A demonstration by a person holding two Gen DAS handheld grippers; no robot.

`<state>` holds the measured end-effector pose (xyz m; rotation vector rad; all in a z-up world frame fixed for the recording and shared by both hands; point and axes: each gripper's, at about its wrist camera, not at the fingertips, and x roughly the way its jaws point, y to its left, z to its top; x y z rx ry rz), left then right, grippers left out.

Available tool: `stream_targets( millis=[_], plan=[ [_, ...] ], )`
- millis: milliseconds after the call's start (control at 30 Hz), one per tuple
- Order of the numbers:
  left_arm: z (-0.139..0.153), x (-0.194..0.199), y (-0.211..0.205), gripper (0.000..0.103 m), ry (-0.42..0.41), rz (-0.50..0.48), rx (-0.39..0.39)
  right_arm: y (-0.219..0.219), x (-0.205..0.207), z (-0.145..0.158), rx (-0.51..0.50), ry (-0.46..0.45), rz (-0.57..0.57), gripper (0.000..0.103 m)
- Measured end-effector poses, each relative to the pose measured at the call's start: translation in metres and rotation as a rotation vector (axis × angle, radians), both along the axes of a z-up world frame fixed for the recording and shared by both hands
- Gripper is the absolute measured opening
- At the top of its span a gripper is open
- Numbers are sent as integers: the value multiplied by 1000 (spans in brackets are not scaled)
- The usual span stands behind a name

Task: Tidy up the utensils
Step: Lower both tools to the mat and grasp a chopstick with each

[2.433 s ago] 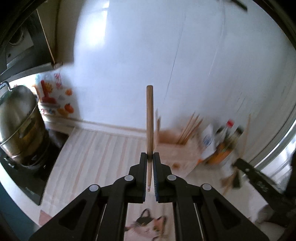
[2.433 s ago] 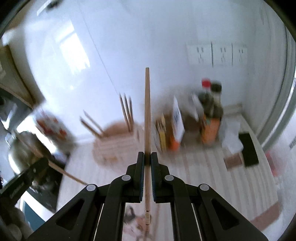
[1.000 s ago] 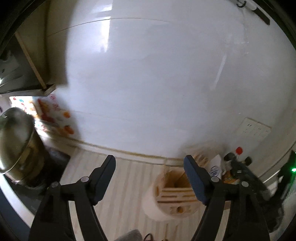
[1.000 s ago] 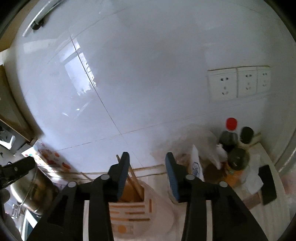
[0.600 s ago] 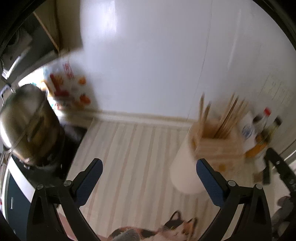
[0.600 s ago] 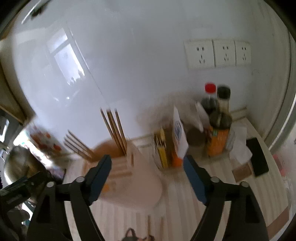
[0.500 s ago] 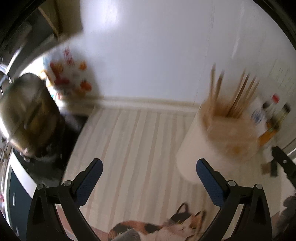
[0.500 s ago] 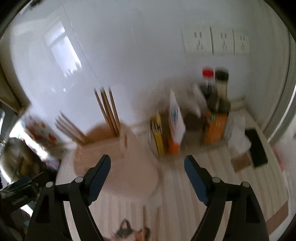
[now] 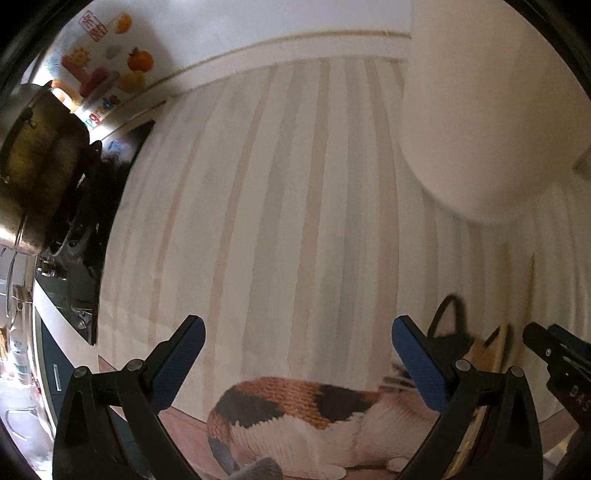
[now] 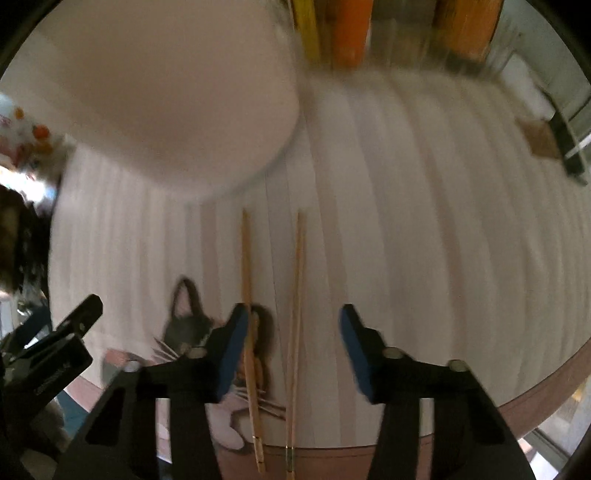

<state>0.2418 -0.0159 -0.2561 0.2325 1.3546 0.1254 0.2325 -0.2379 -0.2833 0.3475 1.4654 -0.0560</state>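
Observation:
Two wooden chopsticks lie side by side on the striped mat (image 10: 424, 240), in front of the white utensil holder (image 10: 166, 92). My right gripper (image 10: 293, 317) points down over them, its jaws closing. The right chopstick (image 10: 297, 280) lies between the jaws, untouched by the pads. The left chopstick (image 10: 245, 266) runs under the left finger. My left gripper (image 9: 297, 332) stands wide open above the mat (image 9: 295, 184) and its cat picture (image 9: 295, 410), with nothing between its fingers. The holder (image 9: 480, 129) rises at its upper right. The holder's top is out of view.
A steel pot (image 9: 33, 166) stands on the dark hob at the left. Orange bottles (image 10: 351, 29) crowd behind the holder. A black object (image 10: 569, 147) lies at the mat's far right. The mat's front edge (image 10: 517, 398) runs close under my right gripper.
Both grippers, earlier shut on a chopstick each, are empty and have dropped from the holder's top down to the mat. The left opened wide. The right opened, then narrowed.

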Motion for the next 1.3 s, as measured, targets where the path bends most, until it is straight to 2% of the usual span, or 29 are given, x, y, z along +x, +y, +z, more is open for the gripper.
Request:
stream_targets(
  millis=[100,167,200,367,567,700,800,867,900,933,967,1067,1133,1167,1300],
  plan=[
    [-11,-6,-5,103,31,-17,7,6,-4,-12,-19,14,21,30],
    [-16,-7,-8,103,44,-28,7,10,-6,-13,-76,9,52,10],
    [-17,-7,-9,103,49,-33,5,11,-8,-14,-97,6,62,7],
    [-16,-13,-30,103,53,-89,-24,-13,-18,-17,-156,12,32,6],
    [-18,-18,-70,103,70,-183,-103,-70,-34,-21,-212,45,-41,6],
    [-22,-21,-100,103,98,-233,-156,-102,-46,-22,-238,59,-78,6],
    [-31,-22,-118,98,142,-267,-186,-117,-53,-22,-239,66,-99,7],
    [-37,-23,-124,87,164,-276,-198,-122,-56,-23,-233,66,-110,7],
    [-39,-23,-124,72,178,-275,-206,-123,-58,-24,-226,65,-115,7],
    [-42,-23,-124,63,194,-270,-212,-124,-59,-25,-216,62,-124,7],
    [-43,-22,-126,61,194,-266,-216,-128,-57,-23,-209,62,-131,7],
    [-38,-20,-118,35,176,-260,-215,-133,-61,-25,-199,64,-140,7],
    [-37,-17,-112,9,173,-258,-218,-133,-63,-26,-206,67,-134,7],
    [-37,-15,-106,5,174,-256,-221,-117,-54,-27,-210,69,-126,7],
    [-37,-13,-86,4,166,-244,-203,-103,-54,-30,-190,63,-88,7]
  ],
)
